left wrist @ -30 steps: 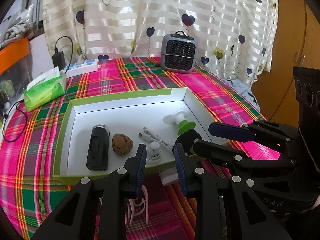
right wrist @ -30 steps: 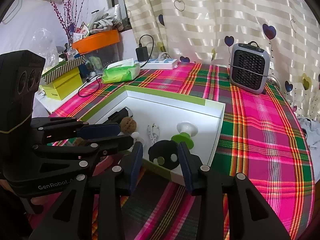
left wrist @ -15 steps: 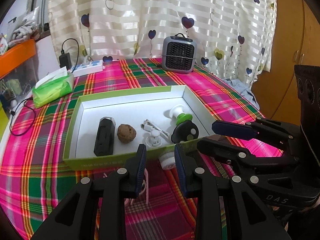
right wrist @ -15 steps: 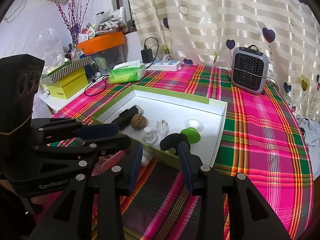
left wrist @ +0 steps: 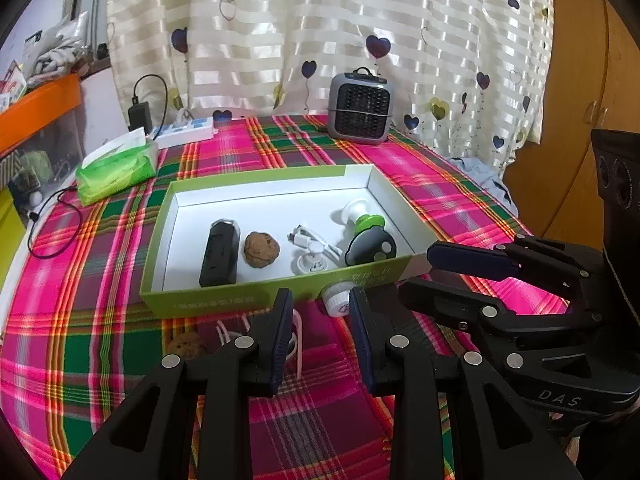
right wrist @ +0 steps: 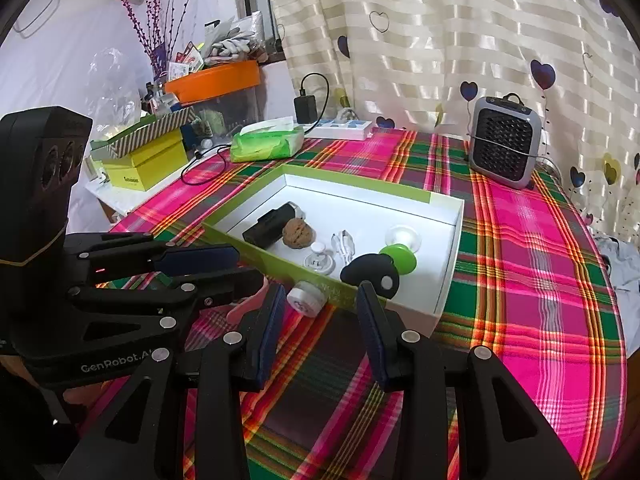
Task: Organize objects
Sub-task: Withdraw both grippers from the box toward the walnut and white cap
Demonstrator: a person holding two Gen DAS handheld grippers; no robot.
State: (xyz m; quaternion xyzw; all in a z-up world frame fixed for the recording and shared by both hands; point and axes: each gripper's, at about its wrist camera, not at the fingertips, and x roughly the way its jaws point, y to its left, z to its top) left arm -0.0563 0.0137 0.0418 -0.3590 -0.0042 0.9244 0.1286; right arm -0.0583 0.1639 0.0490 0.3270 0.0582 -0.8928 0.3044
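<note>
A green-edged white box (left wrist: 276, 294) (right wrist: 448, 240) on the plaid table holds a black case (left wrist: 219, 252) (right wrist: 272, 222), a walnut (left wrist: 261, 249) (right wrist: 298, 233), a white cable (left wrist: 306, 238), a white round plug (left wrist: 314, 266) (right wrist: 319, 262), a green-and-white suction piece (left wrist: 366, 220) (right wrist: 400, 256) and a black key fob (left wrist: 370, 249) (right wrist: 370, 272). In front of the box lie a white round jar (left wrist: 337, 300) (right wrist: 306, 299), a pink clip (left wrist: 294, 340) (right wrist: 248, 308) and a second walnut (left wrist: 186, 346). My left gripper (left wrist: 320, 336) and right gripper (right wrist: 322, 328) are open and empty, held short of the box.
A grey mini heater (left wrist: 360, 108) (right wrist: 504, 146) stands at the back. A green tissue pack (left wrist: 116, 168) (right wrist: 268, 142), a white power strip (left wrist: 184, 132) and a black charger with cable lie at back left. Yellow and orange boxes (right wrist: 148, 164) sit on a side shelf.
Both grippers have drawn back from the box toward the table's near edge, uncovering the jar, pink clip and second walnut. Both stayed open and empty.
</note>
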